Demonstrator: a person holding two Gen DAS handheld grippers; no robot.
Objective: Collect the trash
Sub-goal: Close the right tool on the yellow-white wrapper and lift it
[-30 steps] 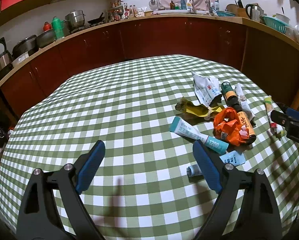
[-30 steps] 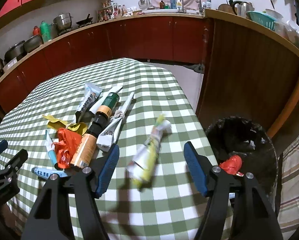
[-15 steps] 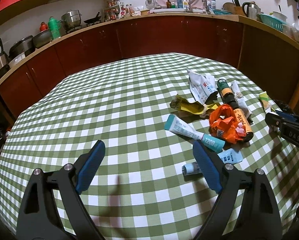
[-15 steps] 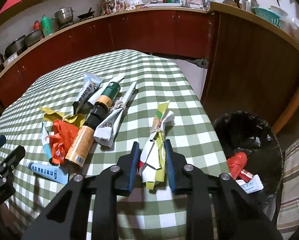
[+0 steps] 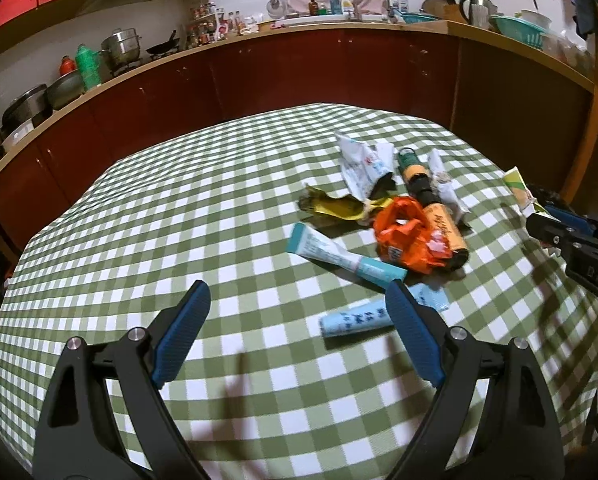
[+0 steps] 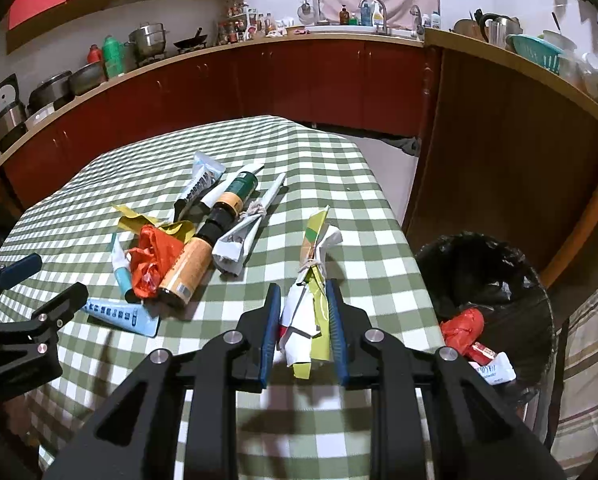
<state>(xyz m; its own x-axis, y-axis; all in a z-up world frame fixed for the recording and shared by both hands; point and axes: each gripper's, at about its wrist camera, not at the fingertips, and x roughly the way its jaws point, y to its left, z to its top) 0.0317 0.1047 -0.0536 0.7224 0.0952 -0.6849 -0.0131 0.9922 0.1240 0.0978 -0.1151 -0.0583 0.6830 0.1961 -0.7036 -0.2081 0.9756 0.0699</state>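
My right gripper (image 6: 304,310) is shut on a tied bundle of yellow, green and white wrappers (image 6: 313,276), held just above the green checked table (image 6: 351,184). The bundle also shows in the left wrist view (image 5: 519,190). A pile of trash lies on the table: an orange bag (image 5: 409,236), an orange-green bottle (image 5: 431,204), a teal tube (image 5: 339,254), a light blue tube (image 5: 357,320), a yellow wrapper (image 5: 335,208) and white wrappers (image 5: 361,166). My left gripper (image 5: 299,320) is open and empty, low over the table, near the light blue tube.
A black-lined trash bin (image 6: 487,292) stands on the floor right of the table, with a red wrapper (image 6: 461,326) and other trash inside. Dark red cabinets and a cluttered counter (image 5: 259,36) curve behind the table. A wooden counter side (image 6: 499,152) stands behind the bin.
My right gripper closed on the wrapper bundle and has lifted it slightly. My left gripper has moved a little closer to the trash pile, still open.
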